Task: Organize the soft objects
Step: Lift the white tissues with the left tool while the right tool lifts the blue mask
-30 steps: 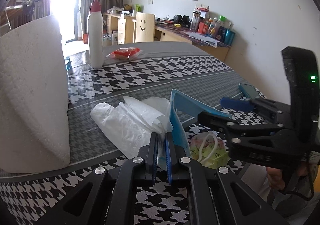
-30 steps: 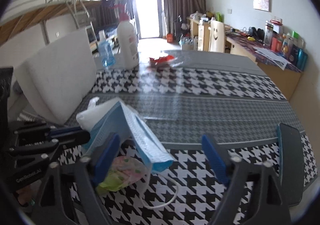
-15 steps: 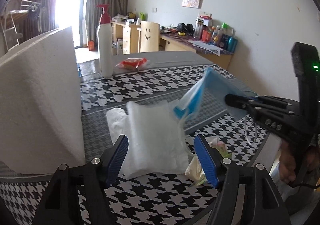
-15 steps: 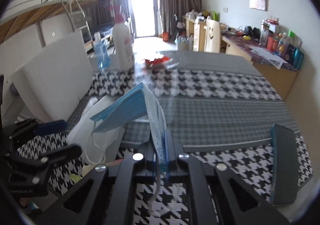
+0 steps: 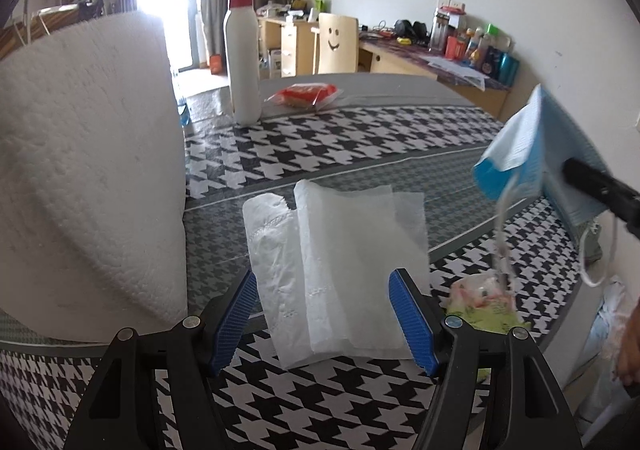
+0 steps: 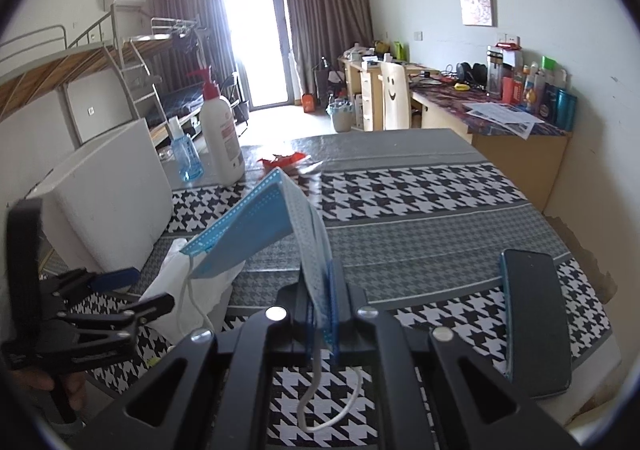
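1. The right gripper [image 6: 322, 314] has its jaws pressed together on the mask [image 6: 276, 226], pinching one pleated edge. The mask hangs clear of the counter [image 6: 420, 209], folded over itself, with an ear loop [image 6: 332, 406] dangling below the jaws.

2. The left gripper [image 5: 330, 320] has its jaws spread wide and empty. Between and just past them lies the tissue [image 5: 340, 258], flat on the counter and partly overlapping a second, embossed sheet.

3. The mask looks very light and limp. It will likely droop and swing from any single pinch, so the present edge hold, close to the stiffer hem, seems a sound place. The loop could snag on the crumpled wrapper [image 5: 480, 302] below it.

4. The tissue is thin, soft and probably easy to tear or crumple. A pinch at one near edge or corner should lift it, though the sheets may separate or slide on the smooth counter, so closing the jaws low over a raised fold seems safer than scraping at the flat middle.

5. The white foam block [image 5: 88, 169] stands just beside the tissue on the left, which leaves little room to approach from that side.
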`<state>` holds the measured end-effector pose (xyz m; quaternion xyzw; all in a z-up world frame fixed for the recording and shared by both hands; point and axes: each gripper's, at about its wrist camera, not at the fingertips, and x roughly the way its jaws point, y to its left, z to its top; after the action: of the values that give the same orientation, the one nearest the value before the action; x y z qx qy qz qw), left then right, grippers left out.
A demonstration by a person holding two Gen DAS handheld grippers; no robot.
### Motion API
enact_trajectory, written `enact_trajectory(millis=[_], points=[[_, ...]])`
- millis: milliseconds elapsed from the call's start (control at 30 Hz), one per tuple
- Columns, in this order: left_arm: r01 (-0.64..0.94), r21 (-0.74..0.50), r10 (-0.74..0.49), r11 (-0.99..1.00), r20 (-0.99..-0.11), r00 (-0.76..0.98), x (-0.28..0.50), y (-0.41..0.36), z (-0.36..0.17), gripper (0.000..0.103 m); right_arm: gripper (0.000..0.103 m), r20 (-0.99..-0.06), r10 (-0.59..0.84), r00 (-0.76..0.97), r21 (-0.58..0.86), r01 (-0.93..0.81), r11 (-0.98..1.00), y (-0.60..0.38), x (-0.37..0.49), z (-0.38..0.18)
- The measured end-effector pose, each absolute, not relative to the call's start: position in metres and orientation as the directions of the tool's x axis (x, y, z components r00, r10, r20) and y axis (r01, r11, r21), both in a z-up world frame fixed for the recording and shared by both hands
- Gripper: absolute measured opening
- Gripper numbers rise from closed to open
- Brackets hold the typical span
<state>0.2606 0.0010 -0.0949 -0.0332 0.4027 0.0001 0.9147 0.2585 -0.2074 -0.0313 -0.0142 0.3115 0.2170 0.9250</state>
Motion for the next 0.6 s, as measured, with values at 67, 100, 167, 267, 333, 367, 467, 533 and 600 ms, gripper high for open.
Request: enact_trajectory(millis=[67,100,167,267,333,367,467,533,600], points=[[-0.028,-0.059,-0.026,0.998,-0.744,0.667,0.263,0.002,-0.097,0.07,0.009,-0.576,0.395,0.716,0.112,-0.41,0.905,-0.209,0.257,-0.03],[-0.027,-0.063,-0.029,0.998,-0.752,0.659,0.265,0.003,-0.099,0.069,0.009,-0.574,0.398,0.716,0.112,-0.413,0.904,-0.209,0.256,-0.029],[-0.033,-0.071,-0.033,0.997,-0.767,0.641,0.266,0.005,-0.104,0.059,0.009,-0.572,0.4,0.716,0.111,-0.415,0.903,-0.209,0.255,-0.03],[-0.023,-0.072,-0.042,0.997,-0.784,0.62,0.268,0.003,-0.109,0.048,0.009,-0.575,0.399,0.714,0.11,-0.415,0.903,-0.21,0.256,-0.032],[-0.018,-0.069,-0.044,0.997,-0.794,0.606,0.268,0.002,-0.112,0.043,0.009,-0.577,0.398,0.713,0.112,-0.413,0.904,-0.21,0.257,-0.032],[-0.016,-0.064,-0.041,0.998,-0.79,0.611,0.267,0.002,-0.112,0.042,0.009,-0.577,0.398,0.713,0.112,-0.414,0.904,-0.211,0.256,-0.032],[-0.019,-0.041,-0.021,0.999,-0.791,0.612,0.266,0.001,-0.112,0.03,0.009,-0.576,0.401,0.712,0.111,-0.418,0.902,-0.21,0.256,-0.031],[-0.02,-0.019,-0.003,1.0,-0.787,0.617,0.265,0.001,-0.112,0.017,0.009,-0.576,0.405,0.71,0.11,-0.424,0.899,-0.209,0.255,-0.032],[-0.012,0.008,0.014,1.0,-0.779,0.626,0.264,0.0,-0.113,0.009,0.009,-0.575,0.407,0.71,0.109,-0.427,0.898,-0.208,0.253,-0.032]])
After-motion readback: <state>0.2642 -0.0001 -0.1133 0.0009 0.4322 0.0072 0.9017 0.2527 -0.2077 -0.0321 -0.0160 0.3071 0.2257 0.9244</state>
